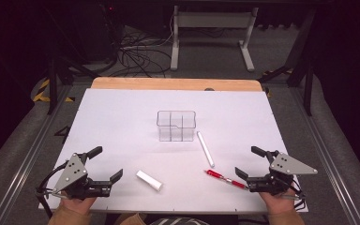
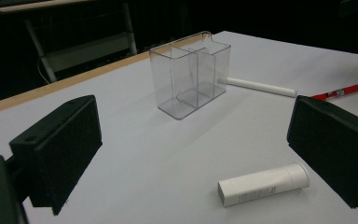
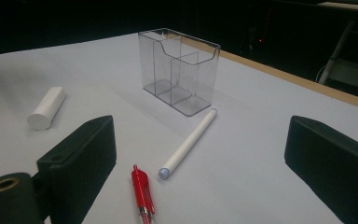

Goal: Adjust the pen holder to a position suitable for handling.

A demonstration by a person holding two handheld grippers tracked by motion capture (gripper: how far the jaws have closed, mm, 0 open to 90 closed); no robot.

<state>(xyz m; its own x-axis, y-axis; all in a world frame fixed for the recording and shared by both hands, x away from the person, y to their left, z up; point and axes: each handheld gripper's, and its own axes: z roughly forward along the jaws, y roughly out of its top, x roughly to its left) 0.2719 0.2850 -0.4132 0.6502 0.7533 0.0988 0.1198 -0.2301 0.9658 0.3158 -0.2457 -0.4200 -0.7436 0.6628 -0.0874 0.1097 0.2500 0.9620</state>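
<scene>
While both grippers rest at the near edge of the table (image 1: 122, 101), I see the left gripper (image 1: 104, 163) spread wide and empty near the white tube (image 1: 149, 180), and the right gripper (image 1: 250, 161) agape beside the red pen (image 1: 225, 179). Beyond them, the white marker (image 1: 205, 148) lies just beside, perhaps touching, the clear holder (image 1: 176, 125).
</scene>
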